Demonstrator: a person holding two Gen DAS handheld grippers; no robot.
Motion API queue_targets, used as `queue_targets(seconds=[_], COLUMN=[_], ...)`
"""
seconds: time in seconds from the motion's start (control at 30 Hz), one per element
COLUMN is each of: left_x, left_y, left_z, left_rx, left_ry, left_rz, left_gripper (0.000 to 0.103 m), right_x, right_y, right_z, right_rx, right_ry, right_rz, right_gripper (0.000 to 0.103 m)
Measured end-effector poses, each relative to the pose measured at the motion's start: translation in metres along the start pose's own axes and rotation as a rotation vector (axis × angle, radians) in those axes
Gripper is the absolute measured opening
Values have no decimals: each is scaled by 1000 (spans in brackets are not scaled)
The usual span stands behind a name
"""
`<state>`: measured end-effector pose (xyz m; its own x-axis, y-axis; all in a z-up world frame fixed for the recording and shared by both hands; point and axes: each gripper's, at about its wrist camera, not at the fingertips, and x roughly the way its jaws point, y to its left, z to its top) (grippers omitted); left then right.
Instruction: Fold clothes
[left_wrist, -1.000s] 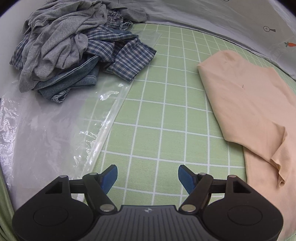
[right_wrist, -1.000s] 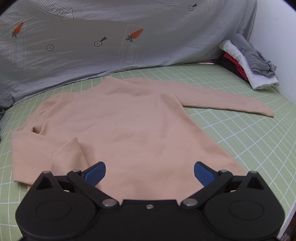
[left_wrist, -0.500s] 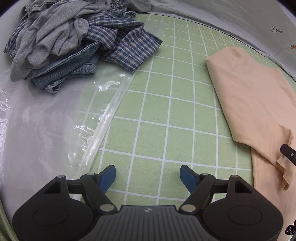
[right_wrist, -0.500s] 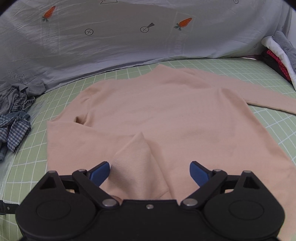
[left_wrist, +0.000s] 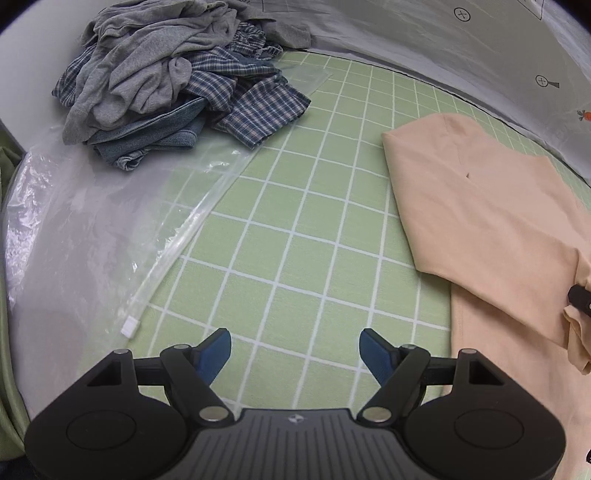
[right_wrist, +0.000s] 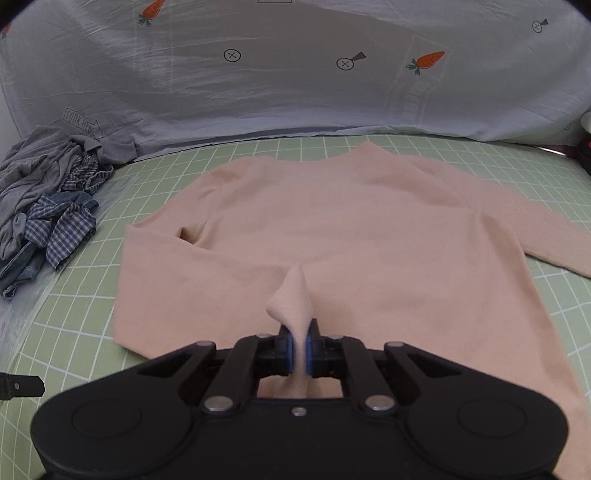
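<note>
A fold of the peach sweater (right_wrist: 332, 229) is clamped between the just-closed jaws of the right hand-held gripper (right_wrist: 299, 345). The sweater is spread flat on the green checked mat (left_wrist: 295, 206), hem nearest, neck toward 12 o'clock. The left hand-held gripper (left_wrist: 295, 349) is held apart over bare mat. A clothes heap (left_wrist: 166, 81) is seen at 11 o'clock.

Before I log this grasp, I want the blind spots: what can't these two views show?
- Pinch depth: right wrist view, the right gripper hides how much peach sweater sits behind its pads.
- Sweater's right sleeve end: cut off by the frame edge.
- Clothes pile: overlapping garments hide how many there are.
- Left gripper: open over bare mat.
</note>
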<state>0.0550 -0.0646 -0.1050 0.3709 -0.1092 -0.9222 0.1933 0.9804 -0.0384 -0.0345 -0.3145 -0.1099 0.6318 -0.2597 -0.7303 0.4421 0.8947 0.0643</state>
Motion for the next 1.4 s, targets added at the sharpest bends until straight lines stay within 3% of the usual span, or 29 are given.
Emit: queue_targets(seconds=[0.2,0.37,0.53,0.67,0.7,0.73,0.77,0.9,0.97,1.17,1.4], left_x=[-4,-4,-1,-2,-3,-5,-7,-13,-17,-23,-31], left_y=[-52,-96,-130,-141,-142,-143,-143,-133,-125,-90,-35], left_z=[-7,-5,0,1,0,-2,-3,-11,-16,-29,-41], left_rx=[-99,-119,-140,-165,-161,-153,-147,-142,-143,-121,-61], left_ry=[-19,-34,-51,-37,-38,-40,-43,-37,-46,-63,-40], left_rz=[18,45,89,127,129,137,146,151,141,111,57], left_gripper=[77,77,77,78,79,82,83,86,87,90,90], right_x=[-16,-16,6,31,33,33,31,19,9,-19,-59], right_y=[-45,-111,-216,-295,-304,-311,-313,-303,-291,-227,-129], right_z=[41,77,112,126,125,122,117,91,75,29,-21], right_rx=[-74,-51,81,206,213,213,202,189,207,166,120], right_ry=[-64,-110,-151,-117,-111,-114,-121,-122,-133,-98,-75], right_rz=[69,85,-37,-161,-172,-191,-207,-226,-227,-192,-209], right_gripper=[7,7,7,10,13,32,48,73,103,103,103])
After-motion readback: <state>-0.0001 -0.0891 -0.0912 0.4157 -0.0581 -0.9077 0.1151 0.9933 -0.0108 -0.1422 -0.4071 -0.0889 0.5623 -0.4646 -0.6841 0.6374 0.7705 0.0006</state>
